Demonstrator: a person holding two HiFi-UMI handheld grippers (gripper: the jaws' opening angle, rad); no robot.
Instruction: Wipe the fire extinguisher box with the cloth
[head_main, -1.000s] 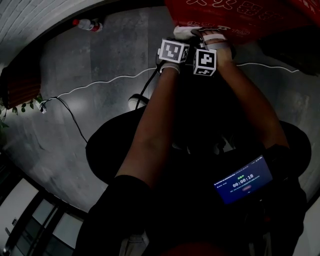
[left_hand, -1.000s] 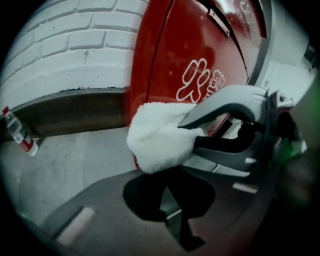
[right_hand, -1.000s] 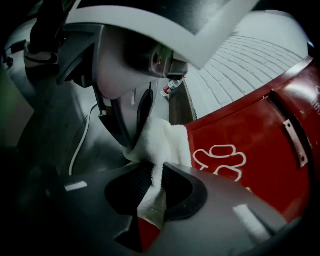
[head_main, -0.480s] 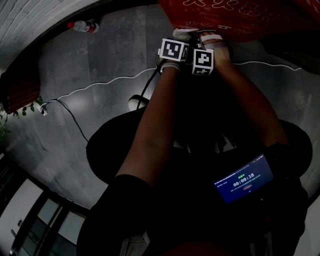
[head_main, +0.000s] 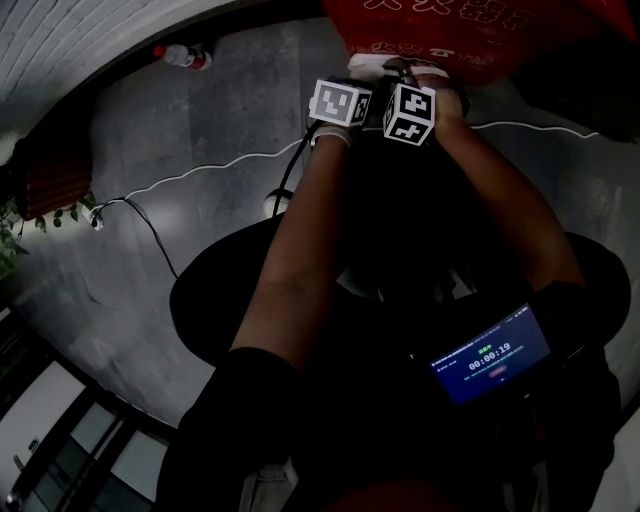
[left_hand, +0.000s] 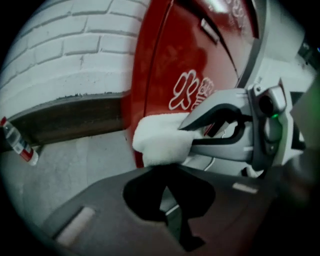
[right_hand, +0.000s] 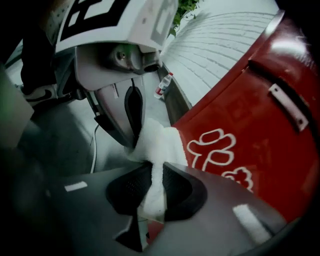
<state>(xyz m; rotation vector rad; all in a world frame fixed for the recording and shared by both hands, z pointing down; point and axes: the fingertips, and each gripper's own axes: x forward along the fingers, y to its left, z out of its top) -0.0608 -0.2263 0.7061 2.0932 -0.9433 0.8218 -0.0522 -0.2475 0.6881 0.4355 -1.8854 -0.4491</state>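
The red fire extinguisher box (head_main: 450, 30) with white characters stands against the wall at the top of the head view. A white cloth (head_main: 365, 63) is pressed against its lower left corner. My right gripper (right_hand: 154, 185) is shut on the cloth (right_hand: 160, 145), which runs up between its pads toward the box (right_hand: 250, 125). My left gripper (left_hand: 165, 170) is right beside it, its jaws shut at the cloth's (left_hand: 157, 140) near edge. Both marker cubes sit side by side just below the box, and the two grippers almost touch.
A plastic bottle (head_main: 182, 55) lies on the grey floor at the foot of the white brick wall (left_hand: 75, 55). A white cable (head_main: 200, 172) snakes across the floor. A potted plant (head_main: 10, 240) is at the left. A lit screen (head_main: 490, 355) hangs at my chest.
Both grippers, still holding the cloth, have shifted slightly up along the box's lower left corner. The grip on the cloth is unchanged.
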